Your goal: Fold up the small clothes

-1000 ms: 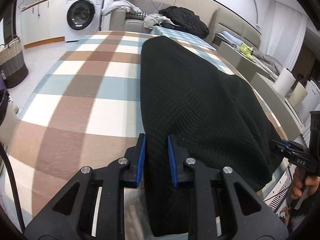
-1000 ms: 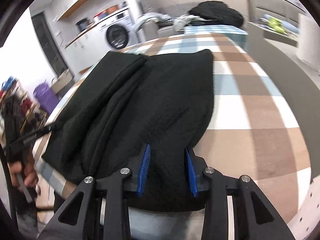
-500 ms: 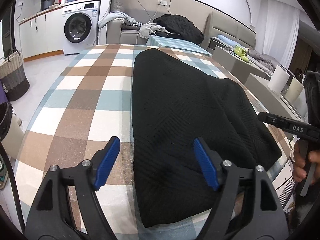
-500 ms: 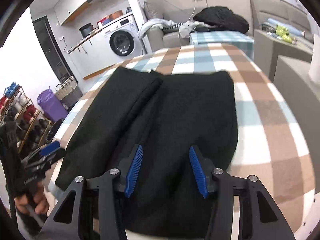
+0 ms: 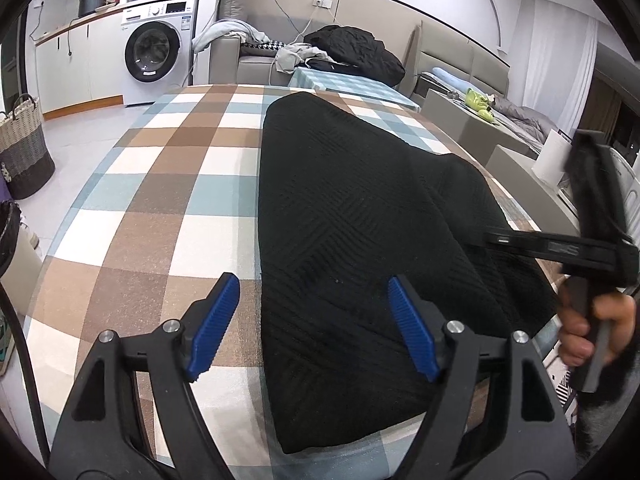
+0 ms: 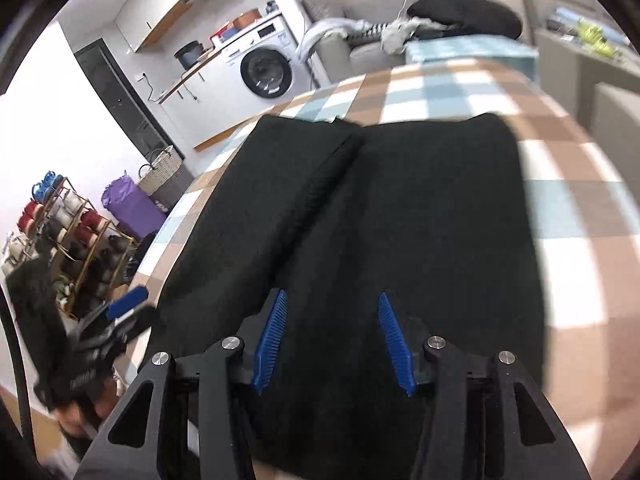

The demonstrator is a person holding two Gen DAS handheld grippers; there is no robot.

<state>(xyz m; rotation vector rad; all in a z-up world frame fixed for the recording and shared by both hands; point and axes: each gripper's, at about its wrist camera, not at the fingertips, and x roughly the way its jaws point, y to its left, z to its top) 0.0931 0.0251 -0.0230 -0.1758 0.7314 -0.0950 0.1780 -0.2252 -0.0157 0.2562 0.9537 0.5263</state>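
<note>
A black knitted garment [image 5: 352, 220] lies folded lengthwise on the checked table [image 5: 160, 200]. A fold line runs along its length in the right wrist view [image 6: 400, 220]. My left gripper [image 5: 312, 284] hovers open over its near left edge, with nothing between the blue pads. My right gripper [image 6: 332, 296] hangs over the garment's near end. Its jaws are closing, and no cloth is pinched between them. Each gripper shows in the other's view: the right gripper [image 5: 500, 236] by the garment's right side, the left gripper [image 6: 128, 300] blurred at the table's left edge.
A person's hand [image 5: 588, 328] holds the right gripper's handle. Beyond the table are a washing machine [image 5: 154, 54], a woven basket [image 5: 22, 148] and a sofa piled with clothes [image 5: 352, 52]. A shoe rack [image 6: 60, 232] and a purple bag [image 6: 128, 204] stand left of the table.
My left jaws opened wide and let go of the garment's near edge. My right gripper released the near right corner and moved left over the garment.
</note>
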